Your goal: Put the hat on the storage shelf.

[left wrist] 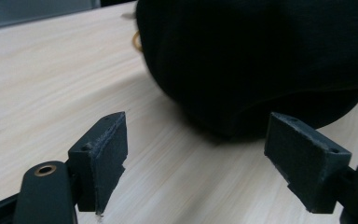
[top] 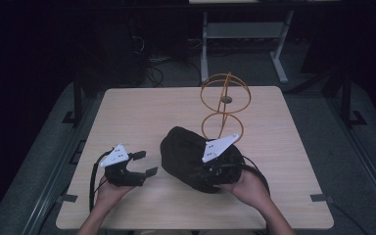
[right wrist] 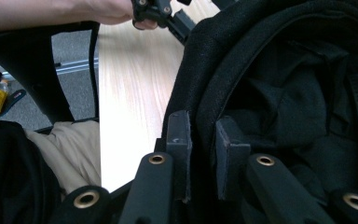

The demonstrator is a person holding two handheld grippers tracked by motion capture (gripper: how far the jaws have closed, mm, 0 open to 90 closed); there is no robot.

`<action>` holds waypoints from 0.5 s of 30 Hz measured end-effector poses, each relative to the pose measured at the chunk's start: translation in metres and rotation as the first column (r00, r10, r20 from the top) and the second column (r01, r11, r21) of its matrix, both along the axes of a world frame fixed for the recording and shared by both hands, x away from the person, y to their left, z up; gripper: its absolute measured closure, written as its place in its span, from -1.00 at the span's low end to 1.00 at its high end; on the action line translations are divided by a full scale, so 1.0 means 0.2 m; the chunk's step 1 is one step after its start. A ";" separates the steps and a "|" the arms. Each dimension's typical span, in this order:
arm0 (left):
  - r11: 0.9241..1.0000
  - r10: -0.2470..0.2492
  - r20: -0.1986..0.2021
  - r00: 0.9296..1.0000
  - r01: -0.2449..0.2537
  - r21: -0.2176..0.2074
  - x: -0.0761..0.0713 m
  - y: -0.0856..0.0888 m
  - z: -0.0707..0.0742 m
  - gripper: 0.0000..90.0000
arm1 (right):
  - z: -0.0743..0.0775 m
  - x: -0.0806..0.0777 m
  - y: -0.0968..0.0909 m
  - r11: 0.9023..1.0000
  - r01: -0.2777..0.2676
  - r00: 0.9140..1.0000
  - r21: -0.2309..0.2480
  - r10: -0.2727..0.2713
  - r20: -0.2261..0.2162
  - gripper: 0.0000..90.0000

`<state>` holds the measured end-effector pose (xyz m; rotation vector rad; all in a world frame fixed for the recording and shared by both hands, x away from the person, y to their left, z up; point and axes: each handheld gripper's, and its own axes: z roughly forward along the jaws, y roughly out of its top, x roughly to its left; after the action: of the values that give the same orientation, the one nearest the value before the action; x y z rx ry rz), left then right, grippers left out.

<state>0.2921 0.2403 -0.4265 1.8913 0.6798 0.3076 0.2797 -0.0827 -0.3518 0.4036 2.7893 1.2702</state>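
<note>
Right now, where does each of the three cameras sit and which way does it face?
High view: above the person's side, looking forward and down on the light wooden table; both forearms, left gripper, right gripper show.
Left gripper view: rides the left gripper, facing the black fabric cap between its open jaws.
Right gripper view: rides the right gripper, its jaws clamping the cap's rim; the person's other hand shows beyond.
Shared: all three show the cap and table.

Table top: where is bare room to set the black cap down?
Bare wood lies on the table left of the wire stand, and along the right edge. It is crowded at the front middle, between the left gripper and the black cap.
</note>
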 end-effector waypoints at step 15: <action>0.993 -0.114 0.066 0.991 0.116 -0.018 0.04 -0.19 0.09 -0.45 | 0.15 -0.01 -0.02 0.997 -0.020 1.000 0.071 0.018 0.026 0.74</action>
<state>0.2995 0.2018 -0.4093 1.8833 0.5262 0.2861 0.2774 -0.0877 -0.3217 0.3632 2.7399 1.3720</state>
